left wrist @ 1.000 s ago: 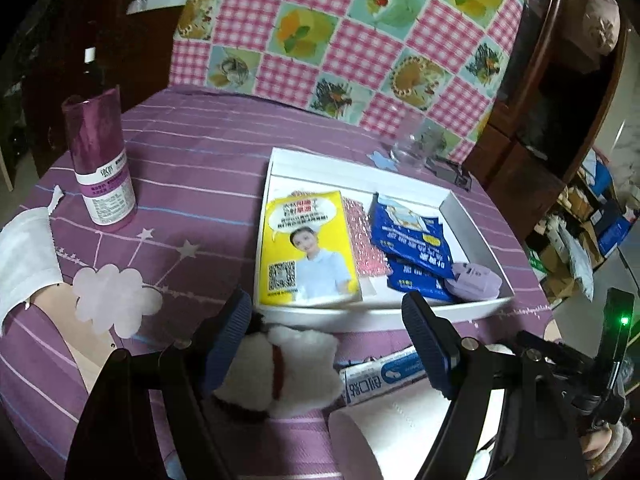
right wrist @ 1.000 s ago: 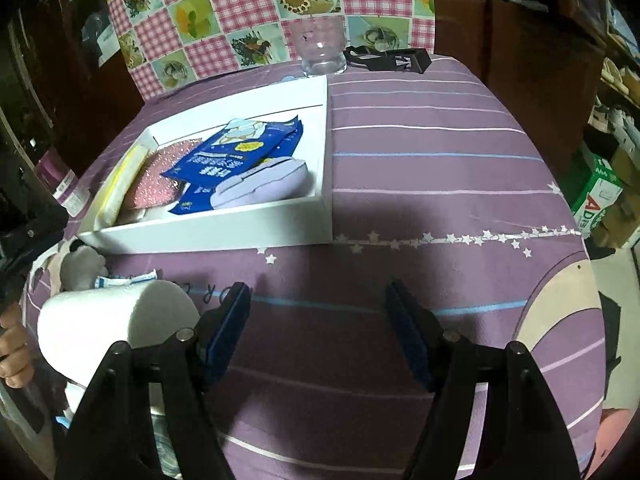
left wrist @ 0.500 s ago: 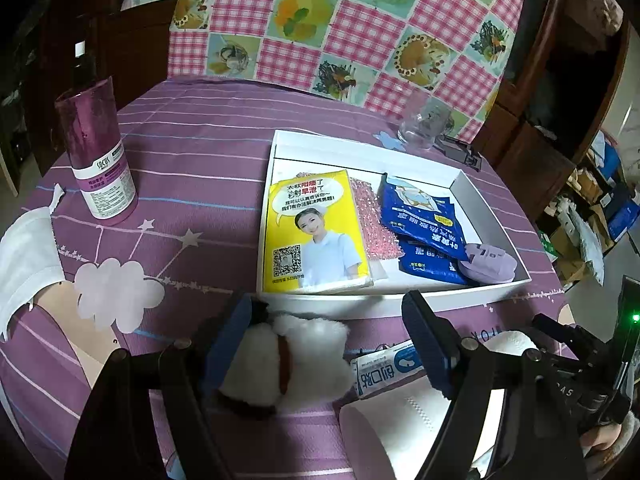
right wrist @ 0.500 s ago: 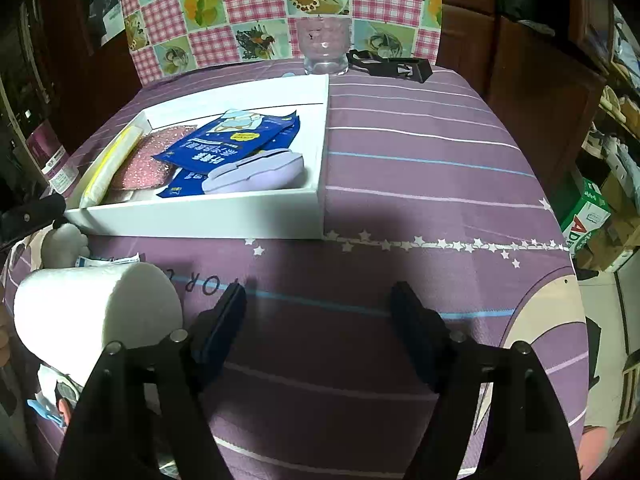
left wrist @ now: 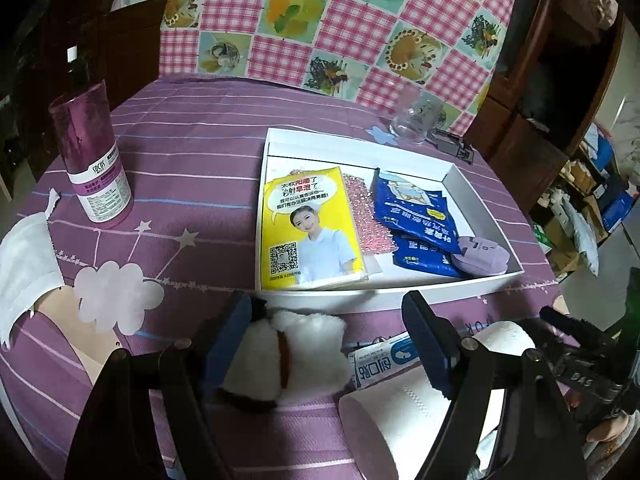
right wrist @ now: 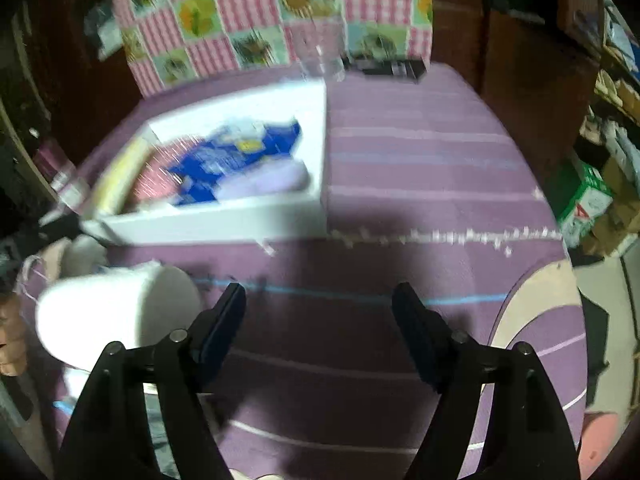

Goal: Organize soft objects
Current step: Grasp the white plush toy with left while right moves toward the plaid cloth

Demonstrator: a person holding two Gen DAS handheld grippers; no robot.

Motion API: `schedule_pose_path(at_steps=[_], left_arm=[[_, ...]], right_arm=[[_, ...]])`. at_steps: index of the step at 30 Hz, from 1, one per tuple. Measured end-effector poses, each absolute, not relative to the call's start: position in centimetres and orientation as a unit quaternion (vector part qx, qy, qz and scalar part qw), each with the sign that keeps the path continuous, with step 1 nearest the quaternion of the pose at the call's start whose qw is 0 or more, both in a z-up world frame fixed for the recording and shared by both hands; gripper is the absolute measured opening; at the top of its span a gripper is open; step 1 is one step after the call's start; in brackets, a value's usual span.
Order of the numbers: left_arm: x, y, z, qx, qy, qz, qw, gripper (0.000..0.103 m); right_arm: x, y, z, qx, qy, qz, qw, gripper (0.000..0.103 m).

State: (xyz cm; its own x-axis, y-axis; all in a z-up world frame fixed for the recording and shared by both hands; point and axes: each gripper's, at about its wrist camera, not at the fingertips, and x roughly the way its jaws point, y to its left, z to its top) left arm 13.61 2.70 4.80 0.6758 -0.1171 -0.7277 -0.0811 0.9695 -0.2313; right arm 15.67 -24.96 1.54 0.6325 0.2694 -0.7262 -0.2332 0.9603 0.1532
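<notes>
Left wrist view: left gripper (left wrist: 332,336) with jaws spread wide, its opening unchanged from a second ago; the plush toy (left wrist: 288,356) lies on the table (left wrist: 192,160) between the fingers, against the inner face of the left finger, well clear of the right one, so nothing is clamped. The toy sits slightly more centred in the gap than a second ago, the view having shifted only a little. Beyond it, touching nothing, the white tray (left wrist: 472,284) stands near the table's middle, holding a yellow pack (left wrist: 308,232), a pink sponge (left wrist: 366,216), blue sachets (left wrist: 416,220) and a lilac case (left wrist: 480,258). A plaster box (left wrist: 380,356) and paper roll (left wrist: 404,416) lie at the near edge, just right of the toy; a purple tube (left wrist: 94,160) stands toward the left edge. Right wrist view, blurred: right gripper (right wrist: 320,320) empty over bare cloth near the table's near edge, jaws having just been opening a little further, nothing between them; the paper roll (right wrist: 116,312) lies just outside its left finger, larger in frame than a second ago. Judgement: the toy is bracketed but not yet taken; closing the left gripper on it looks the next step, the roll a likely pick for the right, and both remain outside the tray.
</notes>
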Motion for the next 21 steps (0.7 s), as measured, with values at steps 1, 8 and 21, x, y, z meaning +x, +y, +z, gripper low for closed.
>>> schedule_pose_path(at_steps=[1, 8, 21], left_arm=[[13.6, 2.8, 4.9, -0.126, 0.402, -0.014, 0.907, 0.078], [13.7, 3.0, 4.5, -0.113, 0.412, -0.026, 0.904, 0.078], [12.8, 5.1, 4.8, -0.141, 0.415, -0.006, 0.899, 0.078]], right_arm=[[15.2, -24.8, 2.2, 0.015, 0.394, 0.140, 0.908, 0.077], [11.2, -24.2, 4.3, -0.006, 0.345, 0.197, 0.918, 0.077], [8.5, -23.8, 5.1, 0.047, 0.332, 0.266, 0.904, 0.077]])
